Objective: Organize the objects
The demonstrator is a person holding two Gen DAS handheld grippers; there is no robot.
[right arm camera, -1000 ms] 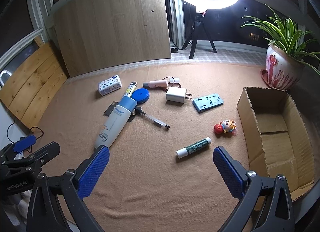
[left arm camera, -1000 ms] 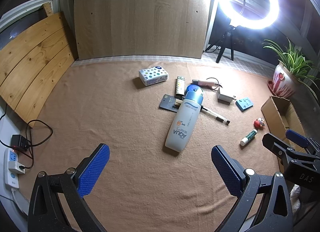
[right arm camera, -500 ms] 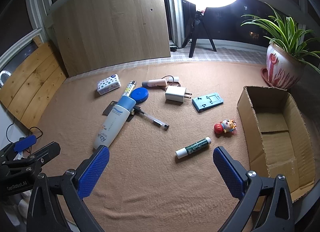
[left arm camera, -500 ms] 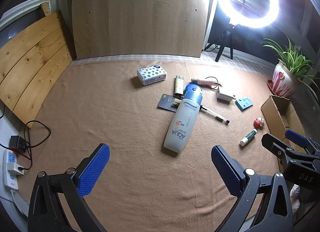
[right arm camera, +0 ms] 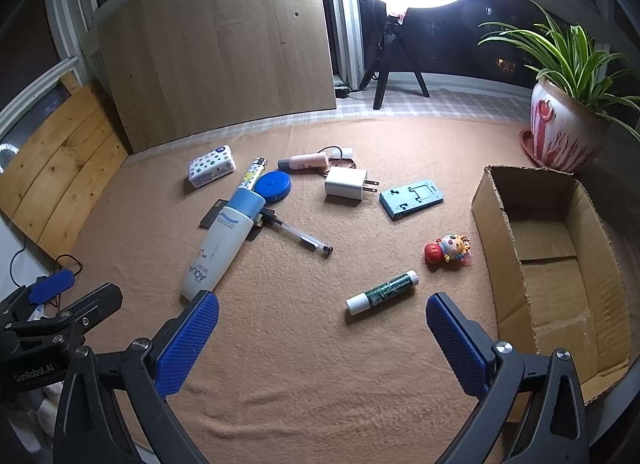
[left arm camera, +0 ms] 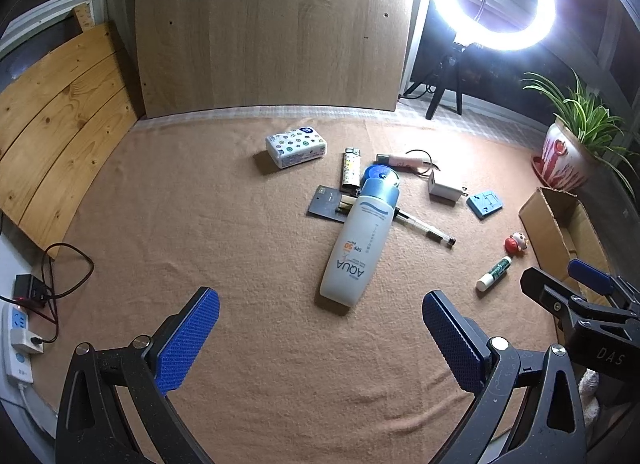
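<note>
Hovering above the tan cloth, the left hand-held gripper (left arm camera: 320, 328) and the right hand-held gripper (right arm camera: 322, 328) both have their jaws spread wide and carry nothing. From left to right the loose things lie on the cloth: tissue pack (right arm camera: 211, 165), lighter (right arm camera: 253, 174), bottle (right arm camera: 218, 248) lying across a dark card (left arm camera: 326, 203), blue disc (right arm camera: 273, 186), pen (right arm camera: 298, 237), charger (right arm camera: 346, 183), blue plate (right arm camera: 411, 198), doll (right arm camera: 447, 249) and glue stick (right arm camera: 382, 291), with the empty box (right arm camera: 492, 232) at far right. Picking up has apparently not started; the glue stick, nearest the right jaws and close to the box, looks the easy first pick, best pinched across its middle, square to its length. Only the left view shows the power strip (left arm camera: 16, 338) and its cable; only the right view shows the box's bare floor.
</note>
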